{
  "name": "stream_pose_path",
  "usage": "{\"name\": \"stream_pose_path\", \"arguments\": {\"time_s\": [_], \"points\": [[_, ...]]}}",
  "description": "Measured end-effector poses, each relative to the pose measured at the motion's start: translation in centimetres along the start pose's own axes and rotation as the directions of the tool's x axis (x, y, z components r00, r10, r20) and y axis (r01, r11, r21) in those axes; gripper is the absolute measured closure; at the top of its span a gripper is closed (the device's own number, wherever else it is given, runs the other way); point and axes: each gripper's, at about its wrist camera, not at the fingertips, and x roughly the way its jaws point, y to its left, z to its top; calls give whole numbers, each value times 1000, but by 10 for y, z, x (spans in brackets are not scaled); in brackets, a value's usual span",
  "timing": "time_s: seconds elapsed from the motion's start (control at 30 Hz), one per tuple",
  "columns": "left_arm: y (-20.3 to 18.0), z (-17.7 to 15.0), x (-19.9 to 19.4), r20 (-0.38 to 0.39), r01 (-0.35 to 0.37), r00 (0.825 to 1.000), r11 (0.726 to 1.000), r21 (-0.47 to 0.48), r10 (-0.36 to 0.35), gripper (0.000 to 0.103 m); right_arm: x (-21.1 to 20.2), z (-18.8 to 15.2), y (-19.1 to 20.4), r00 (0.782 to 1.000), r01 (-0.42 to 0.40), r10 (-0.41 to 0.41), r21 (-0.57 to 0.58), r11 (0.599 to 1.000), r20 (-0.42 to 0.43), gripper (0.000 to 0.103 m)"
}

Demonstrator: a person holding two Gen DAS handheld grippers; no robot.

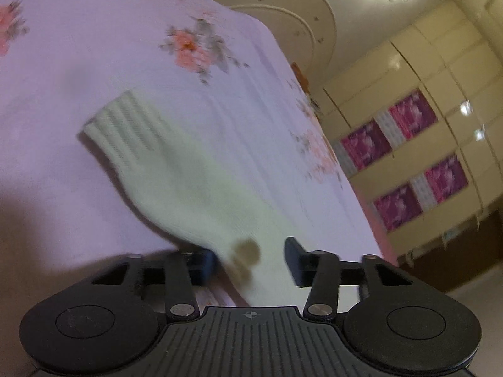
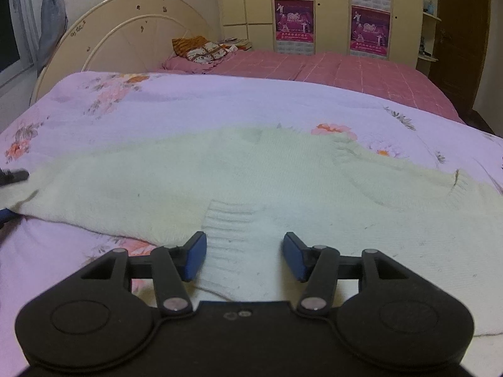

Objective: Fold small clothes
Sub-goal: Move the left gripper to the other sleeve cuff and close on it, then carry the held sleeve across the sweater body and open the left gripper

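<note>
A small cream knit sweater (image 2: 283, 169) lies spread on a lilac floral bedspread (image 2: 195, 106). In the right wrist view a ribbed cuff (image 2: 232, 229) is folded onto the body, just ahead of my right gripper (image 2: 245, 257), which is open and empty with the cuff between its fingers. In the left wrist view, tilted and blurred, a sleeve with a ribbed cuff (image 1: 125, 125) runs down between the fingers of my left gripper (image 1: 250, 260). Its jaws stand apart around the sleeve. The left gripper's tip shows at the far left of the right wrist view (image 2: 14, 176).
The bedspread (image 1: 94, 47) covers a bed with a cream round headboard (image 2: 125, 31). A pink sheet (image 2: 330, 69) and a bundle of patterned cloth (image 2: 201, 50) lie beyond. Cream wardrobes with magenta posters (image 2: 294, 22) stand behind, and a curtain (image 2: 52, 9) hangs at the left.
</note>
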Motion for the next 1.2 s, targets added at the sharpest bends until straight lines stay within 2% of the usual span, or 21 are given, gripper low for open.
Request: {"name": "stream_pose_path", "arguments": {"time_s": [0.07, 0.13, 0.23, 0.3, 0.4, 0.53, 0.6, 0.7, 0.77, 0.87, 0.9, 1.03, 1.13, 1.2], "points": [[4, 1, 3, 13, -9, 1000, 1000, -19, 9, 75, -1, 1, 0, 1000, 2, -2, 0, 1000, 5, 50], [5, 2, 3, 25, -22, 999, 1000, -19, 23, 90, 0, 1, -1, 1000, 3, -3, -4, 1000, 1, 50], [3, 3, 3, 34, -22, 999, 1000, -13, 23, 96, 2, 1, -2, 1000, 8, -8, 3, 1000, -1, 50], [-5, 5, -3, 48, -1, 999, 1000, 24, -1, 98, 1, 1, -5, 1000, 15, -16, 10, 1000, 5, 50], [-32, 4, -13, 78, 54, 995, 989, 135, -65, 98, 1, 1, -9, 1000, 20, -20, 20, 1000, 9, 50], [-77, 0, -17, 59, 151, 983, 954, 258, -172, 98, 1, 0, -13, 1000, 17, -17, 34, 999, 9, 50], [-102, -9, -16, 25, 203, 975, 923, 326, -223, 98, -1, -1, -15, 1000, 14, -14, 42, 999, 11, 50], [-141, -34, -13, -61, 283, 957, 863, 419, -284, 98, -6, -1, -20, 1000, 12, -13, 60, 998, 19, 50], [-168, -60, -9, -144, 345, 938, 811, 472, -316, 98, -10, -1, -25, 999, 16, -18, 75, 997, 28, 50], [-204, -109, -2, -283, 438, 899, 720, 538, -336, 98, -21, -2, -39, 998, 31, -35, 98, 995, 42, 50], [-215, -128, 1, -331, 466, 884, 687, 557, -331, 98, -26, -4, -46, 998, 40, -45, 109, 993, 48, 50], [-244, -192, 18, -496, 541, 828, 602, 587, -261, 98, -46, -13, -78, 994, 86, -96, 159, 984, 57, 50], [-257, -229, 28, -572, 546, 806, 559, 623, -150, 98, -59, -23, -104, 989, 127, -140, 199, 972, 51, 50], [-258, -240, 29, -580, 529, 809, 555, 642, -101, 97, -64, -30, -120, 987, 141, -154, 229, 963, 38, 50]]}}
